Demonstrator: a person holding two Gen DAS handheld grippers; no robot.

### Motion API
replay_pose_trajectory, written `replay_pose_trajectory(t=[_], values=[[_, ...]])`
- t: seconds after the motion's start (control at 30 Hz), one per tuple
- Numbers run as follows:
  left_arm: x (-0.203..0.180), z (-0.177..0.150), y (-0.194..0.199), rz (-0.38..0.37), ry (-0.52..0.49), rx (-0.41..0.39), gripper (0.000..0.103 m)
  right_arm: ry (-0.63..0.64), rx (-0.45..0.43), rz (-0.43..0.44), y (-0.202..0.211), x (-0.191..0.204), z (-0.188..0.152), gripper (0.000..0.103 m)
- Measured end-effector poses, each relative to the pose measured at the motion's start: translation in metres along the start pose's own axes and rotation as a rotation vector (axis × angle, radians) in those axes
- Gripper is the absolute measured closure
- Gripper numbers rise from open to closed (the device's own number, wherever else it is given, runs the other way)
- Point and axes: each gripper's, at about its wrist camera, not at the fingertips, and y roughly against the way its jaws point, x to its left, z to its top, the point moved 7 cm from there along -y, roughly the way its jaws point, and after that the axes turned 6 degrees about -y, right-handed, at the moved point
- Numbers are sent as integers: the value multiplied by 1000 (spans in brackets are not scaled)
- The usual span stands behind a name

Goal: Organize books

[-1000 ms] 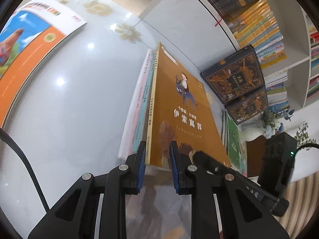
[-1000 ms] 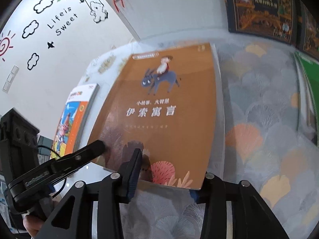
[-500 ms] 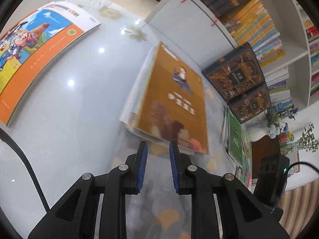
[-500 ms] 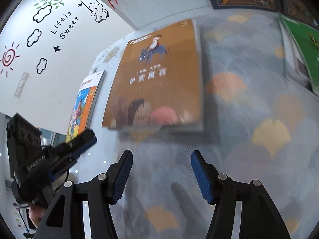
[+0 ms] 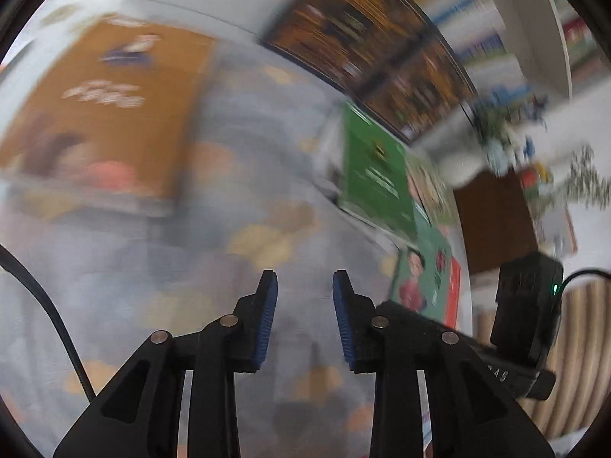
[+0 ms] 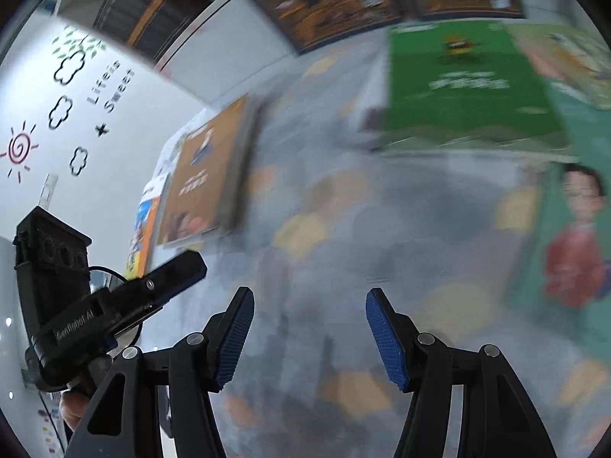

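Both tongs now hang empty: the left gripper [image 5: 304, 297] is opening its blue-padded jaws on nothing, and the right gripper [image 6: 308, 324] stands open. They have let go of the brown paperback storybook [image 5: 103, 114], which now lies flat atop its stack toward the desk's far left; the green-covered book [image 6: 466, 84], probably next, waits far right

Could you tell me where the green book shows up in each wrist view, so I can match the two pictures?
Left wrist view: green book lies right of centre, beyond the open fingers.
Right wrist view: green book lies at upper right, flat on the patterned cloth.
Shared landmark: the brown book, left of the green one in both.
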Motion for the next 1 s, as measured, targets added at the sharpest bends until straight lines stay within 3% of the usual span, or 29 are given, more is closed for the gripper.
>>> replay_pose_trajectory(t=[0.07,0.2,0.3,0.47,0.63,0.8,1.0], values=[[-19,7,-16,4,-35,18,75,-45,-27,-6,17,-29,11,44],[-38,31,-42,32,-56,18,59,-102,-66,-28,40,-74,31,42],[-48,50,-64,35,-66,13,58,-129,-105,-57,53,-102,51,37],[-54,75,-101,75,-114,34,58,-154,-149,-95,60,-137,88,36],[-51,88,-129,130,-161,65,58,-115,-157,-133,47,-146,116,36],[-44,97,-149,133,-146,85,58,-70,-176,-219,29,-147,136,39],[-51,99,-156,48,-128,84,58,-31,-164,-214,12,-134,143,38]])
